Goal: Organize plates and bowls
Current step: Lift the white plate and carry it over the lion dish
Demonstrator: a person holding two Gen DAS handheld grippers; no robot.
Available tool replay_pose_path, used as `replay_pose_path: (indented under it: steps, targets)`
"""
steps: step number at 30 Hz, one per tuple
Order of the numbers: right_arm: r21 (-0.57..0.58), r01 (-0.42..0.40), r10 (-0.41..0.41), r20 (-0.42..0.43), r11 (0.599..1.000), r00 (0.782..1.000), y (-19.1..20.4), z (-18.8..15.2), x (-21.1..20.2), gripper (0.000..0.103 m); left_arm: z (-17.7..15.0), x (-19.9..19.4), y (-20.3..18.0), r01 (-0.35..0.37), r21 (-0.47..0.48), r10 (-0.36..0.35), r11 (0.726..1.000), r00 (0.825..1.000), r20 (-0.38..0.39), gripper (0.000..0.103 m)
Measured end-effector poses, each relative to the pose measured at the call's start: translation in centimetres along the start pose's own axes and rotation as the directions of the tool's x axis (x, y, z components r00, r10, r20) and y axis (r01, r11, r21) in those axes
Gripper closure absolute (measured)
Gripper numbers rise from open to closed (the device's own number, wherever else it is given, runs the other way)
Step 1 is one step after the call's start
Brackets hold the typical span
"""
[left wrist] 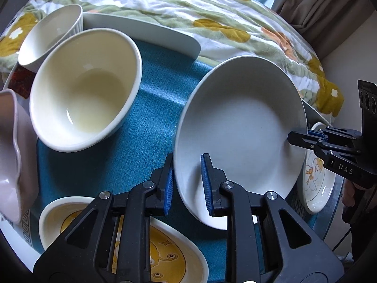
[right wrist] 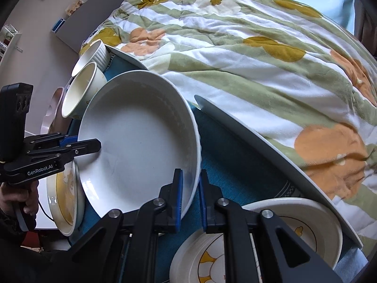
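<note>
On the blue woven mat (left wrist: pixel 141 141) covering the tabletop, a wide, shallow white ceramic bowl (left wrist: pixel 240 136) sits tilted, caught at 2 opposite edges. The left gripper (left wrist: pixel 187 184) has its jaws narrowed onto the bowl's near-left rim, 1 blue pad outside the wall and 1 inside. The right gripper (right wrist: pixel 190 195) has its jaws clamped on the opposite rim in the same manner, the thin wall pinched between the pads; in the left wrist view it reaches in from the right edge (left wrist: pixel 304 139).

Left of the held bowl stands a deep cream ceramic bowl (left wrist: pixel 84 89), leaning, with a small white ribbed ramekin (left wrist: pixel 51 33) just behind it and a pale pink wavy-edged dish (left wrist: pixel 11 155) at the far left. A white dish with a yellow cartoon print (left wrist: pixel 169 254) lies under the left gripper's frame. Just beside the held bowl's right rim is a small white plate with a cartoon figure (left wrist: pixel 318 184). Behind the tabletop lies a quilt patterned with green leaves and orange and mustard flowers (right wrist: pixel 259 59). A hand (right wrist: pixel 21 195) grips the left gripper's handle.
</note>
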State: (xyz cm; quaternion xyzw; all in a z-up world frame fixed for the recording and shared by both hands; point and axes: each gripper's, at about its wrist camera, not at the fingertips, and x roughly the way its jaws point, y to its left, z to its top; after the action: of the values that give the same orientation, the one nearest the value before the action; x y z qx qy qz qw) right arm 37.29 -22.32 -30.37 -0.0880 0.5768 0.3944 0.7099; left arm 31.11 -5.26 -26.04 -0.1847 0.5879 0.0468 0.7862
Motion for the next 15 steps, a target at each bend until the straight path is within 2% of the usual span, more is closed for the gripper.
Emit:
replay_pose_path:
  steps: [9, 15]
  targets:
    - [0.008, -0.002, 0.002, 0.034, 1.000, 0.999, 1.4, -0.5, -1.8, 0.091, -0.8, -2.4, -0.1, -0.011, 0.020, 0.010, 1.000, 0.999, 0.030, 0.084]
    - [0.014, -0.006, 0.006, 0.045, 1.000, 0.999, 4.2, -1.6, -3.4, 0.091, -2.6, -5.4, 0.9, -0.014, 0.062, 0.011, 0.998, 0.999, 0.047, 0.084]
